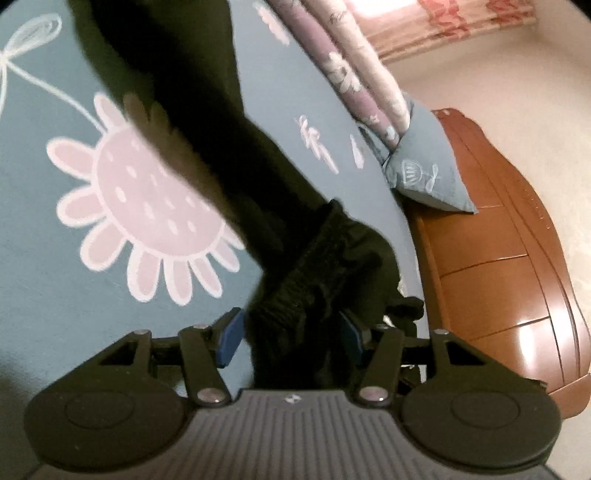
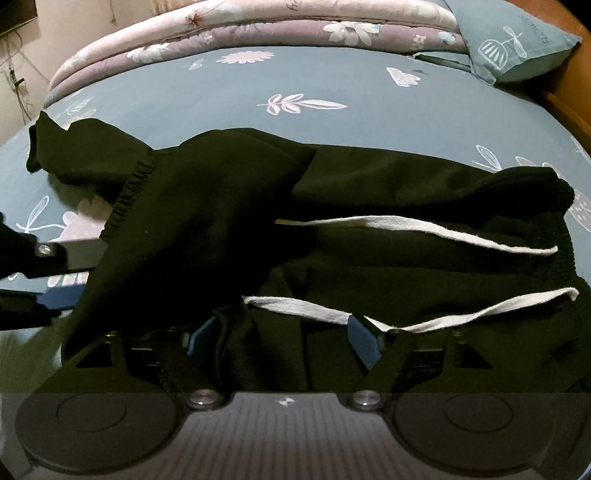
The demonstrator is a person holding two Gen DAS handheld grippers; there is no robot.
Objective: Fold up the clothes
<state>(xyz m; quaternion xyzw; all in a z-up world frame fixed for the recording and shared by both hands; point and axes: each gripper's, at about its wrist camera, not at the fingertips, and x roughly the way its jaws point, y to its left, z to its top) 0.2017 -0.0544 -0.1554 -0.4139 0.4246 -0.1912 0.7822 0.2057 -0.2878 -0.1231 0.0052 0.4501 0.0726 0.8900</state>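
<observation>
A pair of black trousers (image 2: 369,206) with an elastic waistband and white drawstrings (image 2: 406,229) lies crumpled on the blue flowered bedsheet (image 2: 332,81). My right gripper (image 2: 284,339) has its jaws wide apart with black cloth bunched between the blue pads (image 2: 364,343). In the left wrist view my left gripper (image 1: 291,332) has its jaws around the ribbed waistband (image 1: 306,280) of the black trousers (image 1: 192,122), which stretch away, lifted and blurred, over the sheet (image 1: 55,236). The left gripper's finger (image 2: 51,254) shows at the left edge of the right wrist view.
A folded purple and pink flowered quilt (image 2: 258,33) lies along the far side of the bed. A blue pillow (image 1: 428,166) (image 2: 517,40) leans at the wooden headboard (image 1: 517,266). A curtain (image 1: 443,26) and wall lie beyond.
</observation>
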